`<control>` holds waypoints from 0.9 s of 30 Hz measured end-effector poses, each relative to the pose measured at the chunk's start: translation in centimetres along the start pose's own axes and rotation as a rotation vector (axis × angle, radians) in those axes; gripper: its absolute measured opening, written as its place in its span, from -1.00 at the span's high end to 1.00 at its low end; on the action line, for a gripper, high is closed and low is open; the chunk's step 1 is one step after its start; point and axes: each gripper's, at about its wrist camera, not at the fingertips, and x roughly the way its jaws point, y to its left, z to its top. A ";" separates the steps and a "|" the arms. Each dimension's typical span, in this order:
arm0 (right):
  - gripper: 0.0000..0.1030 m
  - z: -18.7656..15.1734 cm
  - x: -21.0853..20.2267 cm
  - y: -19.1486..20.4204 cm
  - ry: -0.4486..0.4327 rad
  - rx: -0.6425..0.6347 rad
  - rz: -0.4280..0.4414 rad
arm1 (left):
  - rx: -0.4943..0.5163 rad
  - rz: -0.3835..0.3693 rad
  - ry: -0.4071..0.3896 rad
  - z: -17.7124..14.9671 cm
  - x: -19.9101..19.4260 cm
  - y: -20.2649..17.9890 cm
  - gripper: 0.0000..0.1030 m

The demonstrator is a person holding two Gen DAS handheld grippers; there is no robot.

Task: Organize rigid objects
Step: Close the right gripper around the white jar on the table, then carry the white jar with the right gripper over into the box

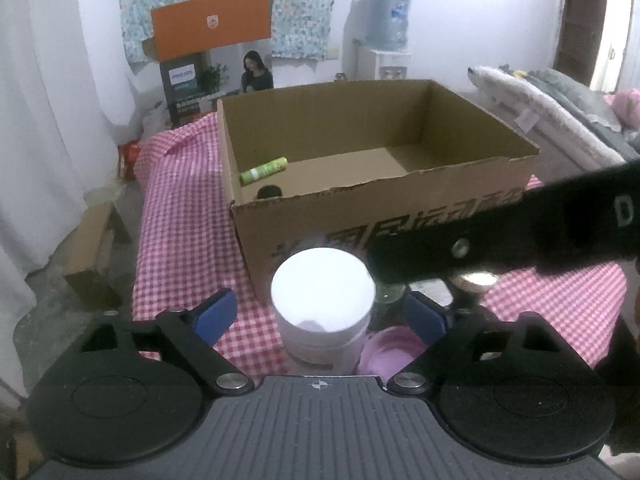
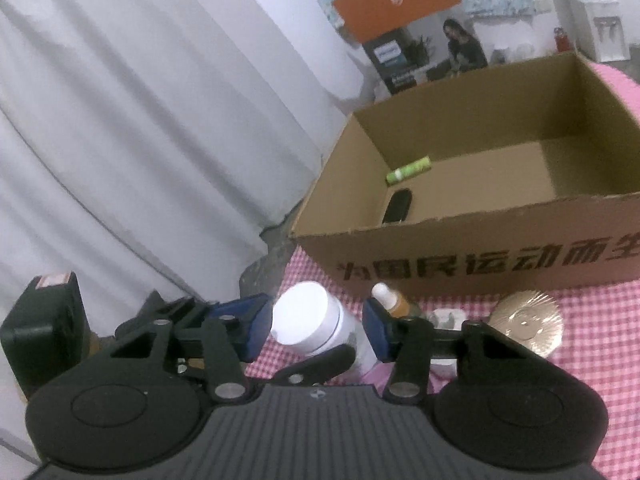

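Since my left gripper [image 1: 320, 312] and right gripper [image 2: 318, 326] both straddle the white jar [image 1: 323, 294] unclenched, closing together could tip it toward twelve o'clock against the cardboard box [image 1: 400, 224].

A white wall [image 1: 460, 32] stands at the far side, hung with a pale floral cloth [image 1: 304, 8]. A white curtain [image 1: 44, 120] drapes down the left. A water dispenser [image 1: 386, 28] stands far right, a dark wooden door frame [image 1: 576, 20] beyond it. The floor [image 1: 52, 312] is grey concrete.
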 end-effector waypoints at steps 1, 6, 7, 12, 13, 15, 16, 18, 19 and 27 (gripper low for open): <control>0.01 0.0 0.5 0.1 0.010 0.000 -0.003 | 0.000 -0.001 0.003 0.0 0.2 0.1 -0.66; 0.08 -0.2 2.3 0.4 0.047 0.000 -0.016 | -0.002 -0.011 0.011 -0.4 0.9 0.2 -0.47; 0.09 -0.1 2.6 0.3 0.051 0.000 -0.020 | 0.001 -0.010 0.011 -0.4 1.0 0.2 -0.45; 0.18 0.0 3.6 0.3 0.065 0.005 -0.025 | 0.014 -0.024 0.016 -0.4 1.2 0.0 -0.13; 0.20 0.0 3.6 0.3 0.066 0.010 -0.018 | 0.016 -0.029 0.015 -0.4 1.2 0.0 -0.10; 0.23 0.1 3.7 0.3 0.068 0.012 -0.012 | 0.022 -0.031 0.014 -0.4 1.1 -0.1 -0.04; 0.23 0.0 3.6 0.4 0.067 0.010 -0.013 | 0.023 -0.029 0.014 -0.4 1.0 -0.1 -0.03; 0.23 -0.1 3.5 0.6 0.068 0.008 -0.015 | 0.022 -0.031 0.015 -0.5 0.9 -0.1 -0.03; 0.24 -0.1 3.4 0.7 0.069 0.008 -0.016 | 0.018 -0.033 0.015 -0.5 0.8 0.0 -0.03; 0.25 -0.1 2.6 2.1 0.052 -0.019 0.004 | 0.004 -0.021 -0.011 -0.1 -1.3 0.4 -0.03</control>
